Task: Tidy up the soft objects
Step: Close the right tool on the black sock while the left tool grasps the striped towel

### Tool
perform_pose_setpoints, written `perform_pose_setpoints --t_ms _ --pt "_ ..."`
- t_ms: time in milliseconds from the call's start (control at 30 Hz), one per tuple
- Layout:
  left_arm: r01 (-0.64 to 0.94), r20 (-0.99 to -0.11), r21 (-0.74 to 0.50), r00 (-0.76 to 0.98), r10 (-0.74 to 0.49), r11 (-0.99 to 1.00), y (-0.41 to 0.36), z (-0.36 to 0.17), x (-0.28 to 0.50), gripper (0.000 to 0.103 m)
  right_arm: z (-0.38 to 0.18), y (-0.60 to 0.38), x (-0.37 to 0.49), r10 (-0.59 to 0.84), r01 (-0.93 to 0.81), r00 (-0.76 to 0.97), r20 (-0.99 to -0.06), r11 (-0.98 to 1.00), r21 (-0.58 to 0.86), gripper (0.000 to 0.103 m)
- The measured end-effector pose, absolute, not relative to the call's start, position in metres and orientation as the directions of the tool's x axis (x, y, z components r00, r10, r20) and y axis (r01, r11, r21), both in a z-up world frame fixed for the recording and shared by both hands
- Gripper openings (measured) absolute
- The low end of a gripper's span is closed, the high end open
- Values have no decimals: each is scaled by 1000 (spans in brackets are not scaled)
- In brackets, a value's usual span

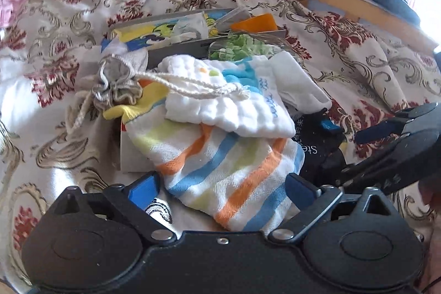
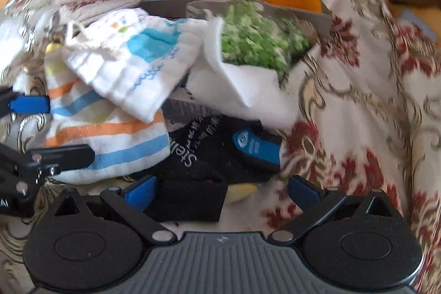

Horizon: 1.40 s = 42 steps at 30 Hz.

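You reach into the pile with both hand-held grippers spread wide, left straddling the striped towel, right over the black cloth; next, pinch the towel

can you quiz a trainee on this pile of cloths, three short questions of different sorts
1. True or false: the left gripper is clamped shut on the striped towel.
2. What lies on top of the striped towel? A) white padded cloth B) pink sheet C) black cloth
3. Fill in: the cord of the grey drawstring pouch trails across the ____ cloth.

Key:
1. False: its jaws stand open on either side of the towel.
2. A
3. white padded
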<state>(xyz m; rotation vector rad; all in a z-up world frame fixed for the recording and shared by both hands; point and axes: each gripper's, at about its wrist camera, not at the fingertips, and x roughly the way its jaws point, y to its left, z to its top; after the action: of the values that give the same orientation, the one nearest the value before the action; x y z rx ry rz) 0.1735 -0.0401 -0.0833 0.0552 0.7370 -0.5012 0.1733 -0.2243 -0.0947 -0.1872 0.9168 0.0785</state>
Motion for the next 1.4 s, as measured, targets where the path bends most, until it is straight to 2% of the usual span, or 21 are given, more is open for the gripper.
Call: perform_pose_setpoints --t_ms 67,167,333,467,700,733,800,967,1133,1267,1400 --pt "455 -650 -141 627 -429 879 -39 -85 174 90 -97 -218 174 -20 -177 628 -778 970 -168 102" --pt "456 -647 -152 625 -437 877 -39 -86 175 77 -99 -210 176 -19 -219 643 -765 953 -208 101" --pt "463 -645 -195 604 -469 864 -44 -86 178 56 -100 -205 177 27 -261 636 -772 948 -182 84" --pt "464 -644 -214 595 -481 860 -45 -86 177 46 -98 -203 176 55 -281 632 -773 946 -162 73" --pt "422 -649 -249 595 -474 872 -38 -84 172 19 -96 -197 171 109 -333 616 -780 934 -132 31" --pt "418 -650 -253 594 -473 872 -36 -82 171 18 -94 -196 170 116 -336 615 -780 933 -126 23" --pt "404 -653 -259 596 -467 877 -33 -78 166 15 -92 -197 168 128 -338 619 -775 934 -116 15" --pt "341 -661 -215 639 -394 915 -30 -64 150 13 -81 -201 158 159 -330 661 -733 939 -94 12" --pt "164 -663 -238 693 -283 957 -11 -52 134 12 -68 -204 146 203 -342 711 -673 937 -78 11" --pt "78 -651 -175 739 -175 981 -4 -42 125 12 -53 -206 131 254 -362 765 -592 929 -70 11" --pt "10 -594 -91 802 -62 996 -7 -26 115 12 -40 -208 122 279 -365 809 -517 928 -70 11"
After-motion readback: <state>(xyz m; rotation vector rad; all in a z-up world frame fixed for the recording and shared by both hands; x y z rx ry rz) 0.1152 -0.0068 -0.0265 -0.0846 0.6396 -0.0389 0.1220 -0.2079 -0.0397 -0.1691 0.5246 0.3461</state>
